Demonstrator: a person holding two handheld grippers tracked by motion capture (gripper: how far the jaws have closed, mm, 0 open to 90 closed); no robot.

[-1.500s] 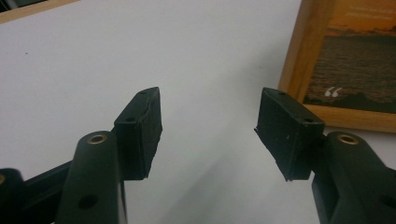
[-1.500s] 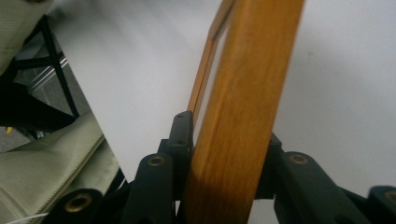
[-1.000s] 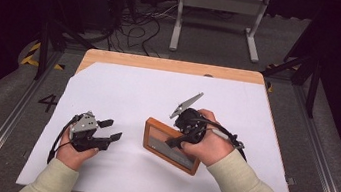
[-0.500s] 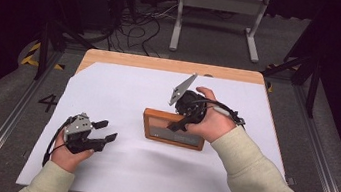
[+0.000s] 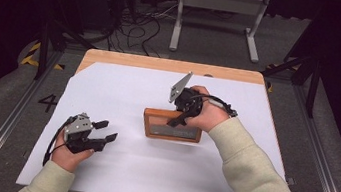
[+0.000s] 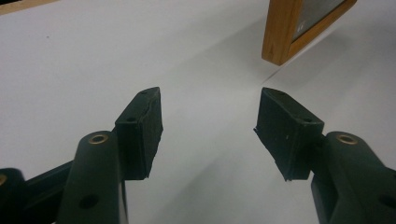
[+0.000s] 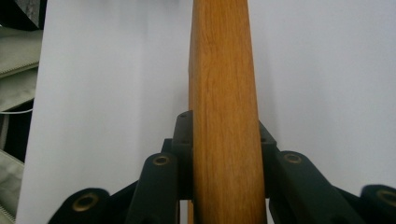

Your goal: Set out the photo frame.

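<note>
Your right gripper (image 7: 224, 154) clamped on wooden frame (image 5: 172, 125) edge, mid-table; your left gripper (image 6: 208, 116) jaws spread, empty, resting on white sheet (image 5: 123, 94)

You had 1 readable sign in the high view: a dark "4" (image 5: 48, 103) marked on the grey floor just left of the table's white sheet. Pale lettering ran along the wooden frame's (image 5: 172, 125) panel, too blurred to read.

High view above the table (image 5: 113, 168), facing forward-down; both claw cameras close, probably sharing the wooden frame (image 6: 280, 32).
</note>
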